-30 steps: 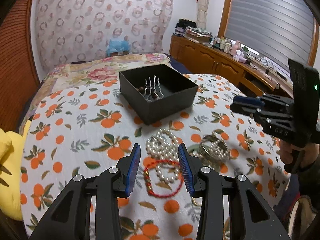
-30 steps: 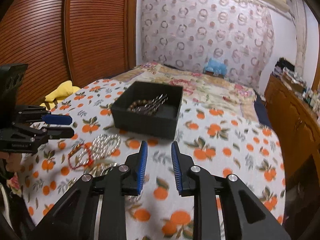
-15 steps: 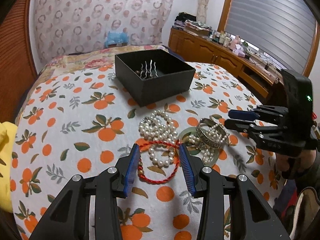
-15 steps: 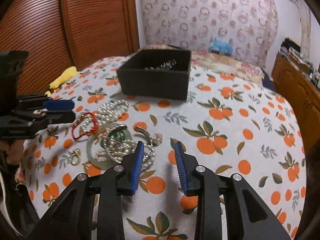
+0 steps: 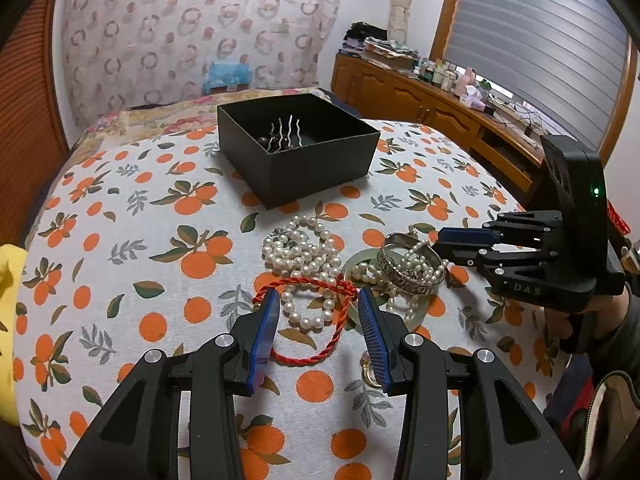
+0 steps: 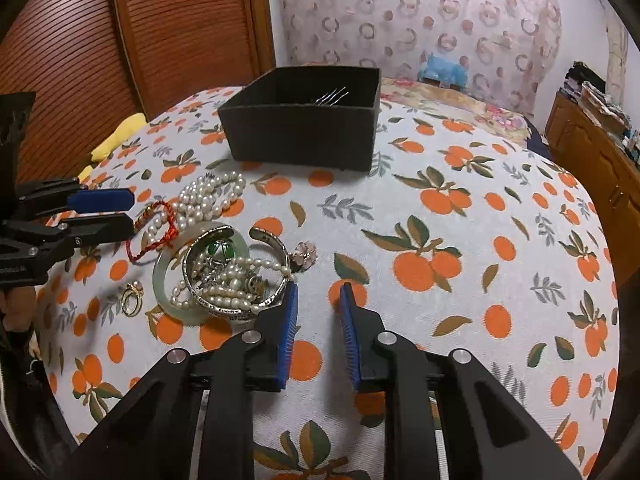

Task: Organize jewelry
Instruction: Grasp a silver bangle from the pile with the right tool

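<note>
A: What has changed since a second ago?

B: The right gripper (image 6: 318, 300) has come down toward the orange-print cloth (image 6: 460, 240), and its jaws have just been closing. Nothing sits between them, only bare cloth. Its left pad is just beside the rim of the silver bangle (image 6: 240, 308); I cannot tell whether they touch. The left gripper (image 5: 318, 306) has come in closer over the jewelry.

A: And the left claw's state?

B: Released, its jaws apart. It hangs over the red cord bracelet (image 5: 320, 322) with part of the pearl necklace (image 5: 304, 264) showing between the pads, but they press on nothing.

A: Where does the jewelry lie?

B: In a heap on the cloth, on the near side of the black box (image 5: 298, 148) and apart from it. The pearls lie nearest the box, and the red cord overlaps them on the near side. Beside them a pale green jade bangle (image 6: 168, 280) lies flat, with the silver bangle and more pearls piled on top. A gold ring (image 6: 132, 298) lies alone near the cloth's near edge, and a small flower-shaped piece (image 6: 304, 254) sits just beside the silver bangle.

A: Is anything in the box?

B: Wavy metal hairpins (image 5: 286, 134) and some dark beads.
</note>
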A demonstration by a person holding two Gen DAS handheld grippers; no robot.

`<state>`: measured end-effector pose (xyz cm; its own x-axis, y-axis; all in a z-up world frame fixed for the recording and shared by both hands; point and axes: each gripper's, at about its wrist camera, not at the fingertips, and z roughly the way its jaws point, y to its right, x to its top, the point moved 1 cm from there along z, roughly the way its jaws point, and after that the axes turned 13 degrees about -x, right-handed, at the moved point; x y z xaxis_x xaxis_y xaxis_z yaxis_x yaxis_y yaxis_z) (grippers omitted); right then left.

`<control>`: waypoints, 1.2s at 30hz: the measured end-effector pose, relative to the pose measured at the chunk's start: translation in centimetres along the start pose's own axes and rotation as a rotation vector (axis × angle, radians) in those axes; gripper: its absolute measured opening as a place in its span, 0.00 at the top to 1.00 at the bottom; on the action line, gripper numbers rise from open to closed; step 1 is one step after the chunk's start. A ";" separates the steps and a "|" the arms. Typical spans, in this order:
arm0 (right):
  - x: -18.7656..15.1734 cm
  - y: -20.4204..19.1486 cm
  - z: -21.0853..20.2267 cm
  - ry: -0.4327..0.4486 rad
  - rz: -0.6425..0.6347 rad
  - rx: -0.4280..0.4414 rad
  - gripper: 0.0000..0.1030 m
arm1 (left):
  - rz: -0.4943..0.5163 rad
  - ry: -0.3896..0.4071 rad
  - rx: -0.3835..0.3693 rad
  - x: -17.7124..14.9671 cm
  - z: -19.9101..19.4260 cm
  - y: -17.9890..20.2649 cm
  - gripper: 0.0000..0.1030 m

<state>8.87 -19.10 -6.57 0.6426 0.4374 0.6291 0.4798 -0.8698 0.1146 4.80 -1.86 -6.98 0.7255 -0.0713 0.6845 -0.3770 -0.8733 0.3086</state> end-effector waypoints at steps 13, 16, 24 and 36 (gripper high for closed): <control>0.4 -0.8 -2.3 0.058 0.009 0.083 0.77 | 0.000 -0.005 -0.009 -0.2 0.4 0.3 0.62; 0.2 -1.3 -2.6 0.057 0.000 0.108 0.77 | -0.001 -0.002 -0.009 -0.2 0.3 0.3 0.62; 1.0 -2.2 -1.5 0.046 -0.005 0.102 0.77 | -0.001 -0.007 -0.012 -0.4 0.5 0.2 0.62; 1.9 -1.2 0.7 -0.007 -0.010 0.086 0.77 | -0.003 -0.005 -0.015 -0.4 0.3 0.0 0.62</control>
<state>9.97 -17.10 -6.04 0.6416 0.4473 0.6231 0.5354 -0.8429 0.0539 4.66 -1.99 -7.48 0.7295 -0.0707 0.6804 -0.3830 -0.8664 0.3206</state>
